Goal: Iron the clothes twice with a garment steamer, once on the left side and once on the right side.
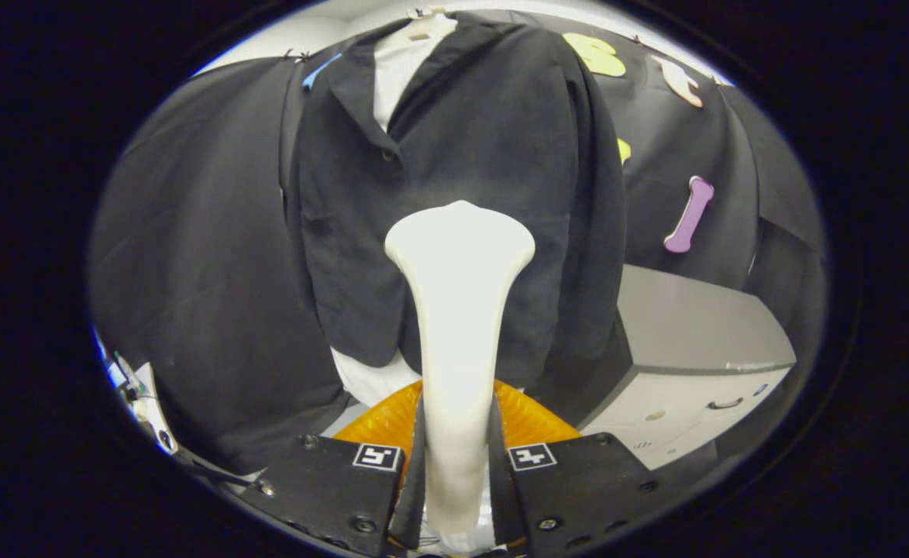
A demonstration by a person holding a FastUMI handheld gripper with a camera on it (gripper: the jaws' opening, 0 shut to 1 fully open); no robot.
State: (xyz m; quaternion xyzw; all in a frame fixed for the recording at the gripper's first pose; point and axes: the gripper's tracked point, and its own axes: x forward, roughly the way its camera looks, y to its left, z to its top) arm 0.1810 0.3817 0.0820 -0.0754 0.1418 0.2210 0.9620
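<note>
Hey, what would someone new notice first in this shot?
The white garment steamer stands out, clamped between the fingers of the hand-held gripper, its wide head against a hanging black jacket. A white shirt shows at the jacket's collar, and a grey cabinet sits beside it.

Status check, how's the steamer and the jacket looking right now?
Gripper shut on steamer handle. Steamer head up against the black jacket, near the middle front. Grey cabinet off to the side, nothing blocking.

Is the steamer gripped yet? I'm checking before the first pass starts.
Yes, the tongs are shut on the steamer, both fingers pressing its white handle, its head up against the dark jacket.
</note>
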